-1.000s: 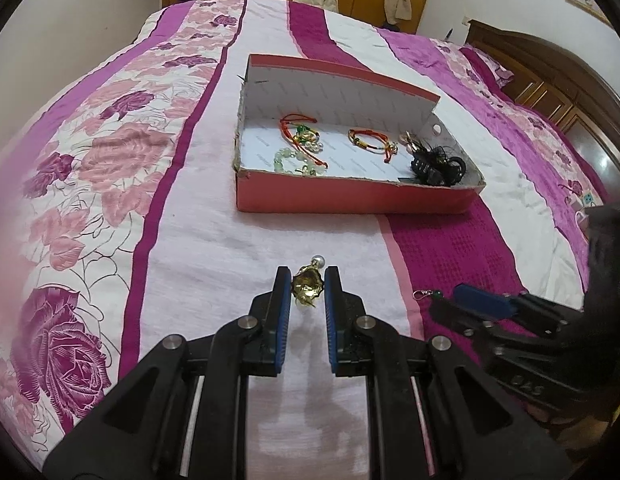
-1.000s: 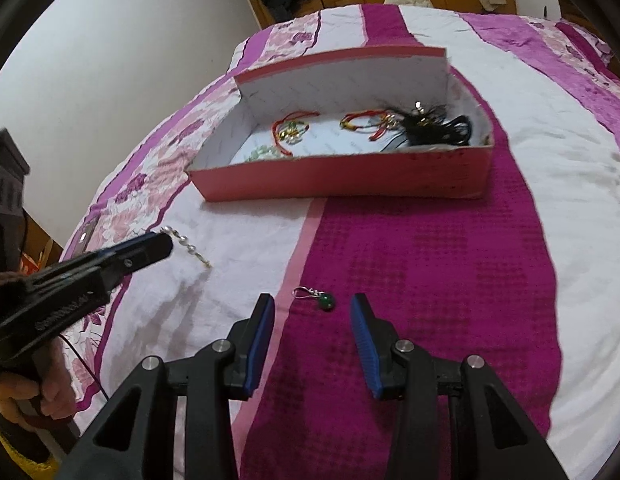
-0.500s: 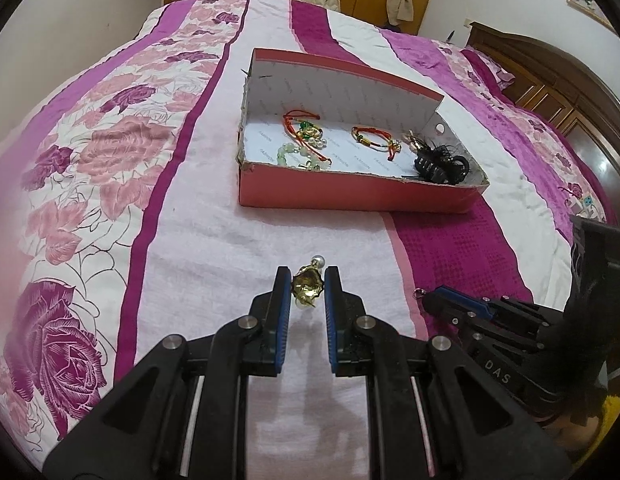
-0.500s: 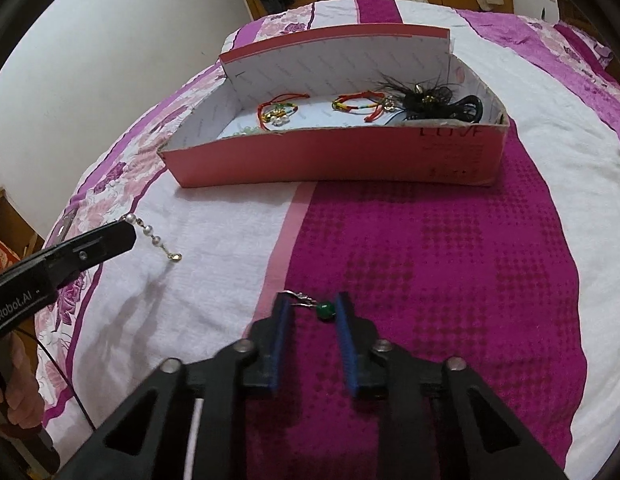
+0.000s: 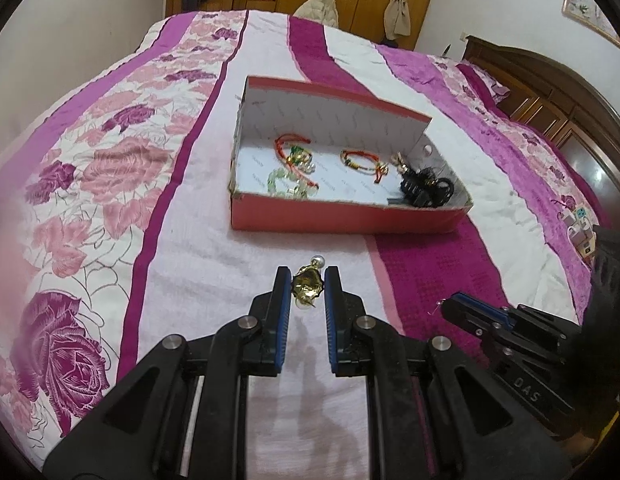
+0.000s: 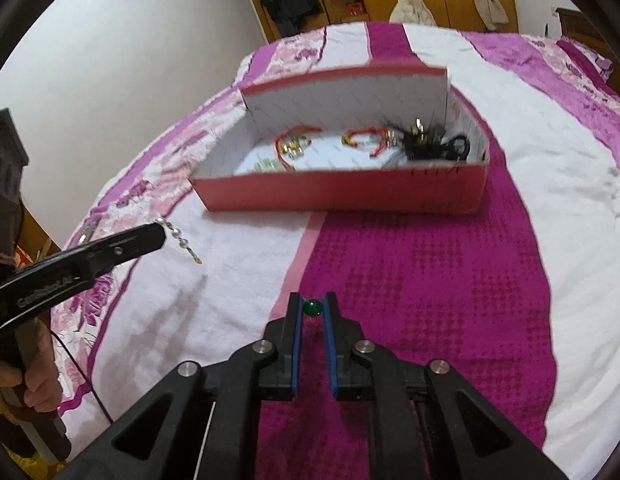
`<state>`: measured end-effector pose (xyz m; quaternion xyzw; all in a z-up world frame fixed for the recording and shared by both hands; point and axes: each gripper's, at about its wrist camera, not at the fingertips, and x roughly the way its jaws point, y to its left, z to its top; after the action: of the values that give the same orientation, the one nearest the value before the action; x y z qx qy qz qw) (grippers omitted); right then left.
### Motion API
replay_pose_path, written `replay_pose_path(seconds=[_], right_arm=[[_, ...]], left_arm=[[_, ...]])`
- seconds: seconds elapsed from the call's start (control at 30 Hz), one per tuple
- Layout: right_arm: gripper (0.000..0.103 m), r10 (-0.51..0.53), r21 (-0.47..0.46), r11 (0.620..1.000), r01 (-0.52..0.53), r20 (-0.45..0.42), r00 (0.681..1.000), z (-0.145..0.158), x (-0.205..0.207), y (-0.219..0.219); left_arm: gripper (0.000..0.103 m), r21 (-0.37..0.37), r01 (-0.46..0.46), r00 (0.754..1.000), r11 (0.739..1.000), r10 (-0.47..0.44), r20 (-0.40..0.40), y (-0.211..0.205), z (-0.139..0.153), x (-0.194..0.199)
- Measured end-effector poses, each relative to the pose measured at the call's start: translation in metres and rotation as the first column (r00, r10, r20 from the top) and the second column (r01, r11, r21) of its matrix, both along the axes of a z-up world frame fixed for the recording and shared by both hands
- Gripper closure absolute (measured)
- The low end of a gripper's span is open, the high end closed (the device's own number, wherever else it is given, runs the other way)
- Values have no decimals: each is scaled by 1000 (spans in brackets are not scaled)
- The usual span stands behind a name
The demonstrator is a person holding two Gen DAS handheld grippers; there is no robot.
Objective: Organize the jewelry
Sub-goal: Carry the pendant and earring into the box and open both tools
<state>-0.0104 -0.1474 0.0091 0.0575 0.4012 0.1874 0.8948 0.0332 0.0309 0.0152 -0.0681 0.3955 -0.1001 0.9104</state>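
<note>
Left wrist view, left gripper (image 5: 307,285) clamping gold earring (image 5: 307,289), right gripper (image 6: 312,309) pinching green bead (image 6: 311,307)

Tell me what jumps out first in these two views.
The pink box sits mid-bed, holding red cord bracelets and a black hair clip. Nearer, the left tool pinches a gold pearl earring, while the right tool clamps a green bead pendant over the magenta stripe.

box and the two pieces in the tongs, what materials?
Box: looks like cardboard, matte red outside, white printed lining, thin raw edges.
Gold earring in the left tongs: shiny gold-tone metal, glinting, with a glossy pearl-like bead; real or imitation unclear.
Green pendant in the right tongs: glossy green bead, stone or glass, on a thin silvery hook.
</note>
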Motion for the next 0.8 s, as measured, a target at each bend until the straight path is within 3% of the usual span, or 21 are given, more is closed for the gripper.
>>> replay_pose_path(seconds=[0.37,0.8], right_arm=[[92,2,31,999,-6,145,989,46,-7,-2],[92,-13,40,999,2,284,959,91,26,0]], left_arm=[[95,7,19,995,1000,-19,95,-11,29,3],[95,18,12,975,1000,-16,223,-19,62,32]])
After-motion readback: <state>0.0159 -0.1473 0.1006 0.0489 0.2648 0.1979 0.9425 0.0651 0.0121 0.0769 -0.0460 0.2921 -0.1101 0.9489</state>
